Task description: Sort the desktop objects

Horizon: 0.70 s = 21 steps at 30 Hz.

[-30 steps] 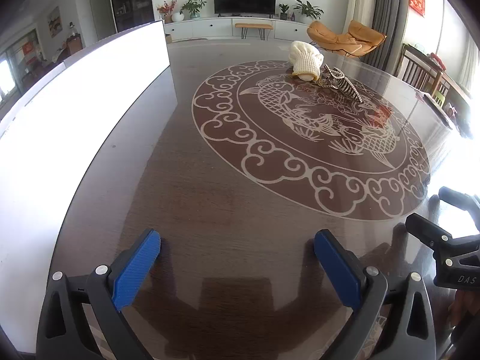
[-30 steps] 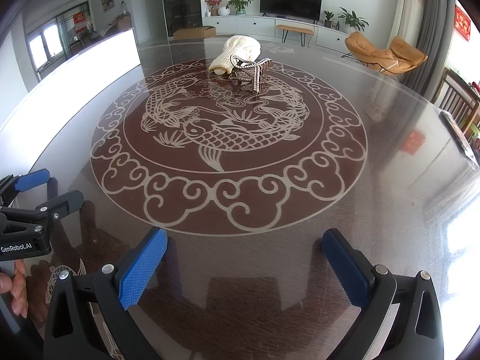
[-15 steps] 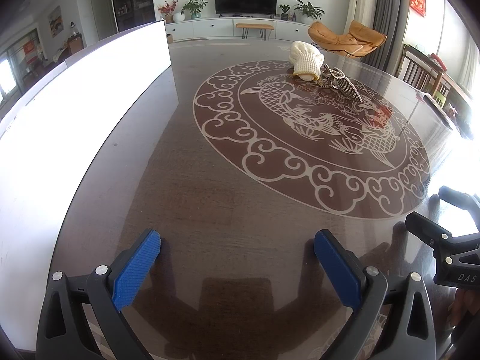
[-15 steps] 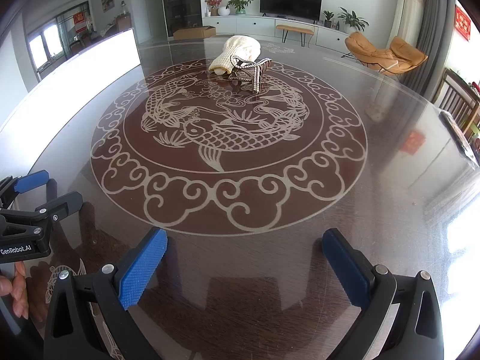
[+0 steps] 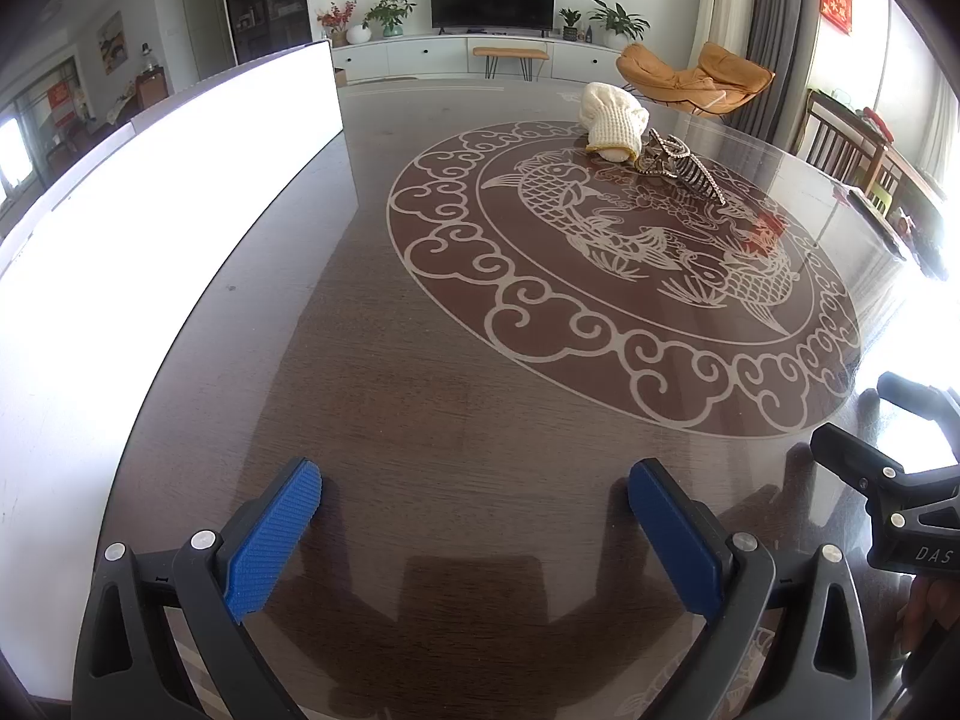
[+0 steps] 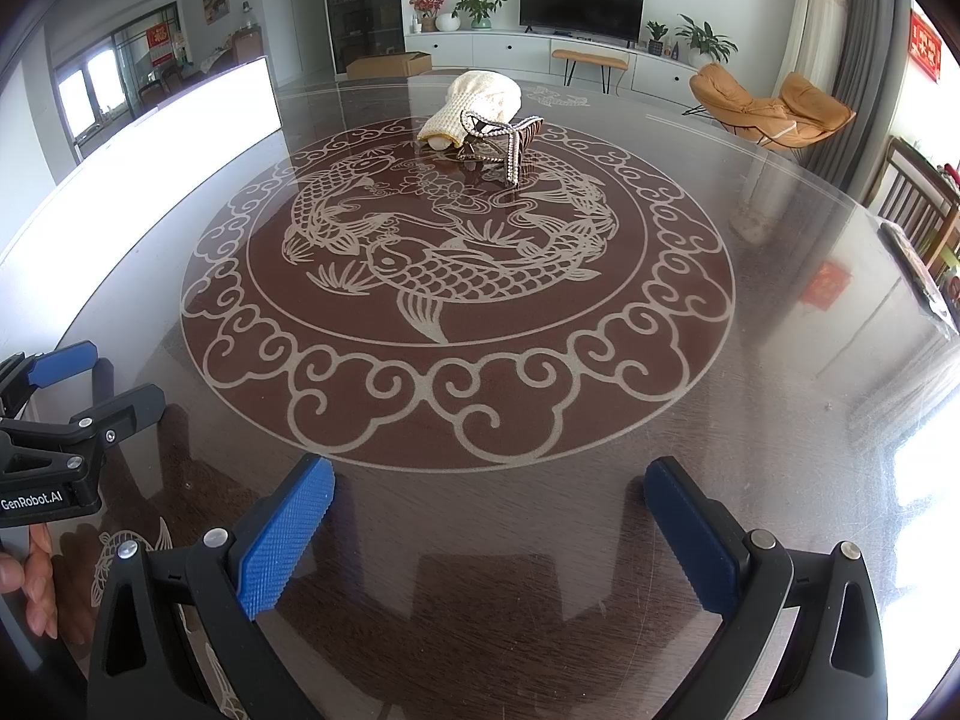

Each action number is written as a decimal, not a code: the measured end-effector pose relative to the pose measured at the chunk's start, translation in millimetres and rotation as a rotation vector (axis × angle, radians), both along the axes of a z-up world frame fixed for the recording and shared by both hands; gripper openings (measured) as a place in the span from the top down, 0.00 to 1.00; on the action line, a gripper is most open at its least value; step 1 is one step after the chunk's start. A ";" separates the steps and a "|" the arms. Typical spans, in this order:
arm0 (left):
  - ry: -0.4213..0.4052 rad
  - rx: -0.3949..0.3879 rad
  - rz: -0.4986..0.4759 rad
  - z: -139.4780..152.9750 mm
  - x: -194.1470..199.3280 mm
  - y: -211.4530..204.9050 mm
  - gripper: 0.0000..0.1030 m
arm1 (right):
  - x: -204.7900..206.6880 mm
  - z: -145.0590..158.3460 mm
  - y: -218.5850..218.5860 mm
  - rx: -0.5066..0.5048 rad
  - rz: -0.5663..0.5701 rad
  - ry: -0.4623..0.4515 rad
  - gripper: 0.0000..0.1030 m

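A cream knitted glove (image 5: 612, 115) (image 6: 480, 101) lies at the far side of the round dark table (image 5: 420, 360). A rhinestone hair claw (image 5: 684, 168) (image 6: 504, 144) rests against it on the fish pattern. My left gripper (image 5: 474, 501) is open over the near table edge, nothing between its blue pads. My right gripper (image 6: 489, 501) is also open and empty, far from both objects. Each gripper shows at the side of the other's view: the right gripper (image 5: 888, 450) and the left gripper (image 6: 90, 381).
A bright white panel (image 5: 150, 210) (image 6: 150, 144) runs along the table's left side. A dark flat object (image 6: 918, 264) lies at the right table edge. Wooden chairs (image 6: 918, 210) stand to the right. A hand (image 6: 27, 588) holds the left gripper's handle.
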<state>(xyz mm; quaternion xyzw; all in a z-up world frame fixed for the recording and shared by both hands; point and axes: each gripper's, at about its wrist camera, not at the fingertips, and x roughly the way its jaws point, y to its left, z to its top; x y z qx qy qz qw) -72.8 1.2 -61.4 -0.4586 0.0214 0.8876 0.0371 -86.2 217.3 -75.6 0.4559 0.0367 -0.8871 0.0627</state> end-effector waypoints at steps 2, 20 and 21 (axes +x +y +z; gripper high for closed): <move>0.000 0.000 0.000 0.0 0.0 0.0 0.00 | 0.2 0.0 0.0 0.000 0.000 0.000 0.00; -0.001 0.002 0.030 -0.7 -1.4 -4.7 0.00 | 0.3 0.1 0.0 0.000 0.000 0.000 0.00; -0.001 0.002 0.034 -0.7 -1.8 -5.3 0.00 | 0.1 0.2 0.0 0.000 0.000 0.000 0.00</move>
